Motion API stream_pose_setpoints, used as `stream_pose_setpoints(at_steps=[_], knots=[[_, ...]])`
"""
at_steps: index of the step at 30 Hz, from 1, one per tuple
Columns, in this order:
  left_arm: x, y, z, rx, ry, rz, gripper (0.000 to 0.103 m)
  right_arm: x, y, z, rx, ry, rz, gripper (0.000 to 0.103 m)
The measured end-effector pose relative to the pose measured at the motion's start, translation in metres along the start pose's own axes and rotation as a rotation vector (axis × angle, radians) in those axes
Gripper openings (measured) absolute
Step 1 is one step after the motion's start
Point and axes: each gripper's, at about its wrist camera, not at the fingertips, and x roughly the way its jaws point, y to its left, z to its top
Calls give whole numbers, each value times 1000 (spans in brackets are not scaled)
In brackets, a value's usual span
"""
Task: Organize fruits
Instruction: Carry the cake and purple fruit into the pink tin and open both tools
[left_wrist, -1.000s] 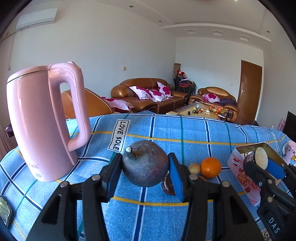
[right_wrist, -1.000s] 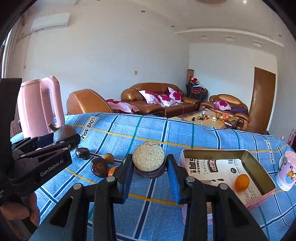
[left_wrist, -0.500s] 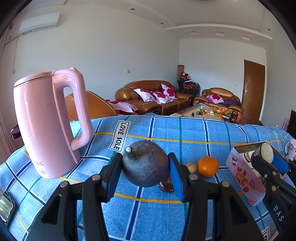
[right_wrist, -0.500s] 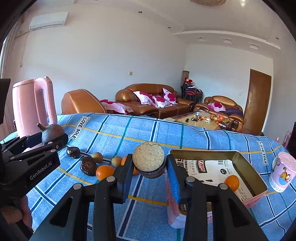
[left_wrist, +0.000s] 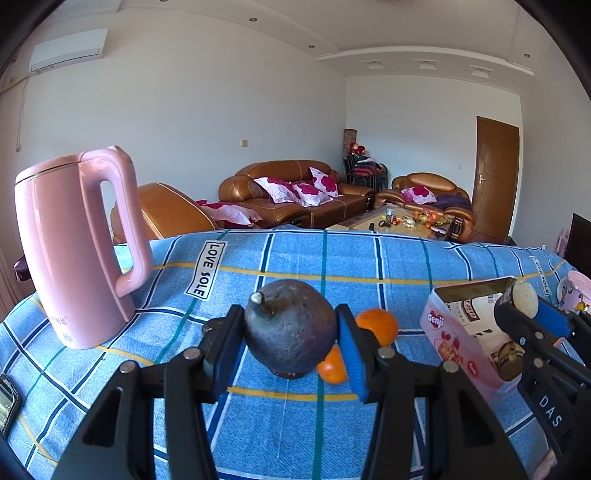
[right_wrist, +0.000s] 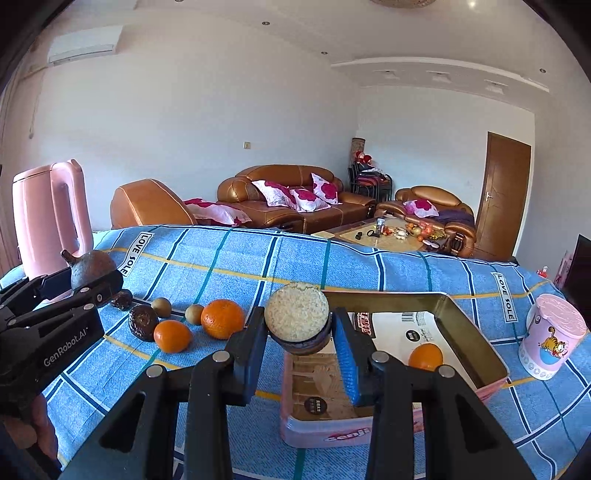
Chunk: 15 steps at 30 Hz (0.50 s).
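Shift since earlier: both grippers have travelled rightward over the blue checked cloth (right_wrist: 221, 266); the pink tin (right_wrist: 476, 332) now sits nearer and more central under the right gripper, and the pink kettle (left_wrist: 70, 251) has slid further left in the left view.
Meaning for task: judged a carry stage; both fruits are heading for the tin, neither yet dropped.
Left gripper (left_wrist: 290, 332): jaws partly closed, clamped on a dark round fruit with stem (left_wrist: 290, 328), held above the cloth.
Right gripper (right_wrist: 299, 325): jaws narrower, clamped on a halved dark fruit (right_wrist: 297, 321), pale cut face toward the camera, above the tin's near end.
Pose: both tilted gently downward, side by side, left trailing.
Tin contents: one orange (right_wrist: 424, 356).
Loose fruit on cloth: two oranges (right_wrist: 221, 318), small brown and dark fruits beside them.
Bystander item: pink cup (right_wrist: 554, 336), right of the tin.
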Motion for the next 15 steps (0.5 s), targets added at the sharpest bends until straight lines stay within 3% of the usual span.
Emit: stream_pose_setpoints(at_steps=[15], knots=[[3, -43, 4, 28, -3, -27, 52, 0, -47, 0, 31, -2, -50, 38]])
